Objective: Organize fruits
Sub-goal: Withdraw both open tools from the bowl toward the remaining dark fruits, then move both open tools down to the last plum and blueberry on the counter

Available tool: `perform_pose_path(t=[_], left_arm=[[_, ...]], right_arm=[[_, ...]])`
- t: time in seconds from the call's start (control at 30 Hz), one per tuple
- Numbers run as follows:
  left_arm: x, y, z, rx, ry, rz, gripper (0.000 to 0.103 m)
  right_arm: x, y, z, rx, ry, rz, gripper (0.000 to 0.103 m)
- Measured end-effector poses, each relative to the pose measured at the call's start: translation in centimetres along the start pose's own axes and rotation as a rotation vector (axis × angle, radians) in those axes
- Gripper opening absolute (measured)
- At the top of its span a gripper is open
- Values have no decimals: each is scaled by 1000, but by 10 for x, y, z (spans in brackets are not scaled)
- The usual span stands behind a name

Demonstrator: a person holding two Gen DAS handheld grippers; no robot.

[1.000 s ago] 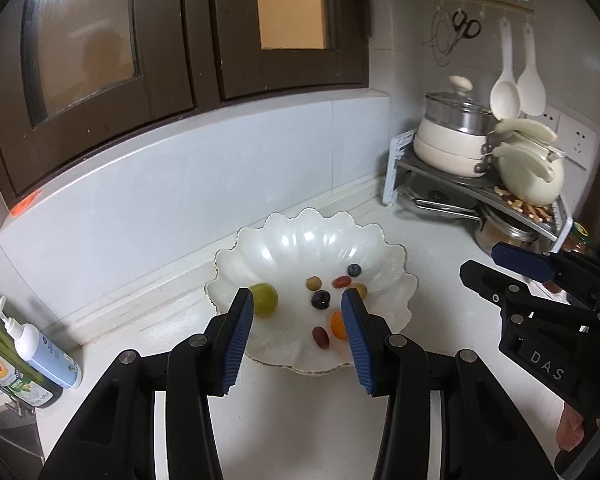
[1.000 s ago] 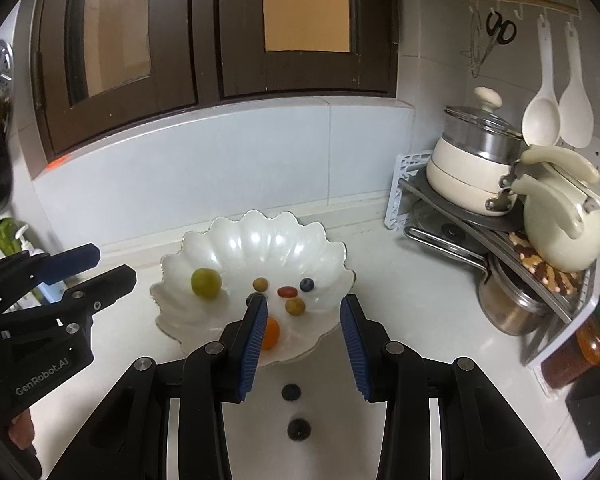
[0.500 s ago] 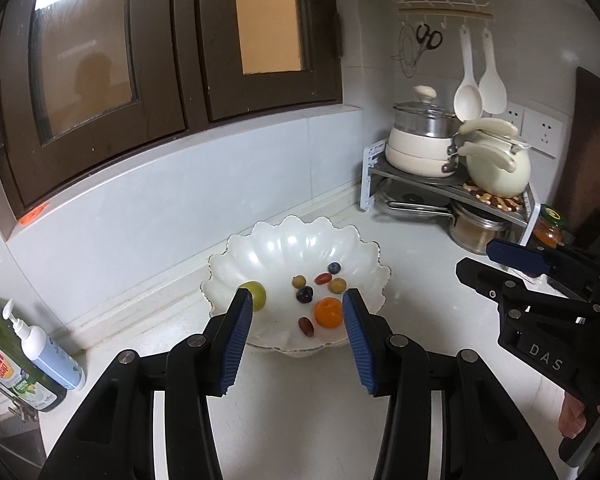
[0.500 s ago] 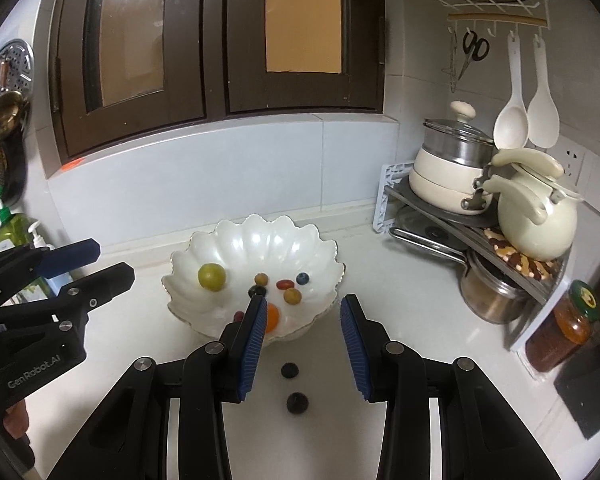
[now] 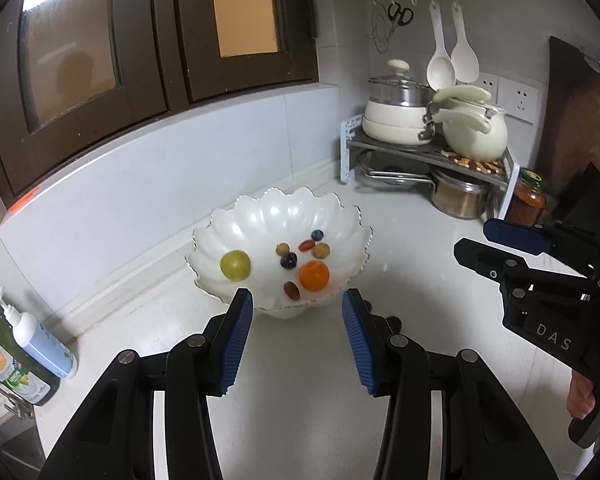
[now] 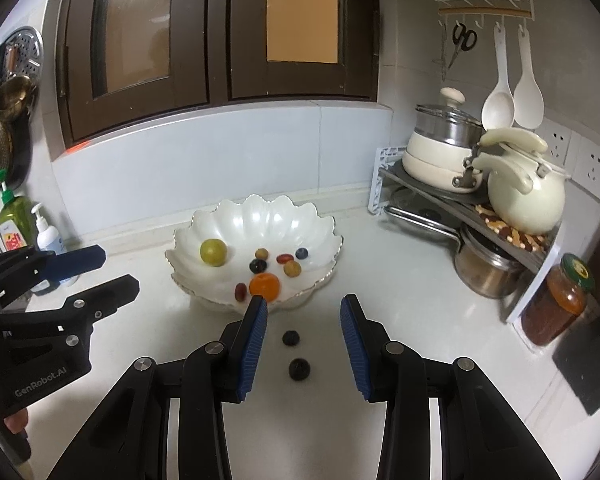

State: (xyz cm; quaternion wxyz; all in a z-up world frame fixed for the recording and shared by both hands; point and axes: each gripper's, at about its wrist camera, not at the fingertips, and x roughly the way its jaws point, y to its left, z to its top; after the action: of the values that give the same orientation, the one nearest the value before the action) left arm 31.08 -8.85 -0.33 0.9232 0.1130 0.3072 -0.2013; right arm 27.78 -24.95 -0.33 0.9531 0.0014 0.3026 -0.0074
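Note:
A white scalloped bowl stands on the counter. It holds a green fruit, an orange fruit and several small grapes and berries. Two dark round fruits lie on the counter in front of the bowl, between my right gripper's fingers in the right wrist view. My left gripper is open and empty, just short of the bowl. My right gripper is open and empty above the two dark fruits.
A rack with pots and a kettle stands at the right, with a jar beside it. Soap bottles stand at the left near the sink. The wall and dark-framed windows are behind the bowl.
Both grippers have drawn back and risen from the bowl, so it looks smaller and farther. Both stayed open. The fruits have not moved.

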Motion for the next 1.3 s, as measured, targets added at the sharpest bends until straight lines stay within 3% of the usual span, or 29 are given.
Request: perform_pose_path(t=[0.5,1.03,1.3], left_arm=[[9,-1,-19,63,0,-64,46],[43,-4,-38,207,-25,-109,45],[70,-7,-45,261,3,-171,37]], right_arm=[[10,10,-32,70,54,-6,40],[39,18,-61,108,85,-75,40],[62,14,-72,146,125,-84,40]])
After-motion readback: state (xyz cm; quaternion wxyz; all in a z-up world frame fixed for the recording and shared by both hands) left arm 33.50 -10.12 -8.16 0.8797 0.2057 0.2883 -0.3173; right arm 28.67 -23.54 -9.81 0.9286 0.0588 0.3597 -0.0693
